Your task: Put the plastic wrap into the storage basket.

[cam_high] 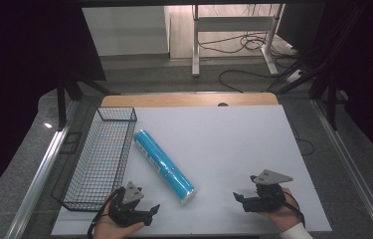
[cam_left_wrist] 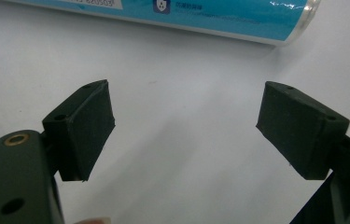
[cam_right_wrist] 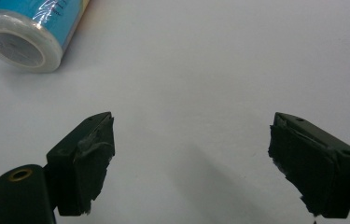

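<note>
Standing by at the near edge of the table, you had both grippers idle and nothing in hand.

Item 1, left gripper (cam_high: 150,209): held low at the near left, jaws apart, nothing between them. In the left gripper view its pads (cam_left_wrist: 86,128) stood wide over bare white surface, with the tube passing across the top of that view.

Item 2, right gripper (cam_high: 238,197): held at the near right, jaws likewise apart and empty. In the right gripper view the tube's capped end (cam_right_wrist: 19,43) sat at the upper left, well apart from the pads (cam_right_wrist: 91,156).

Item 3, blue tube (cam_high: 163,165): a long cylinder in shiny blue wrap, lying flat and diagonal on the white table (cam_high: 233,144), its far end just beside the basket's right wall, its near white end toward you, between the two grippers.

Item 4, wire basket (cam_high: 102,154): black mesh, standing at the left side of the table, nothing seen inside it.

Step in hand, as judged: the approach, before any grasp; the tube had not yet been touched. Next move, as judged: you needed to bring a gripper across the tube's body, jaws straddling its width, and close squarely, since a round, slick wrap could roll or slip. The basket beside it looked the likely destination.
</note>
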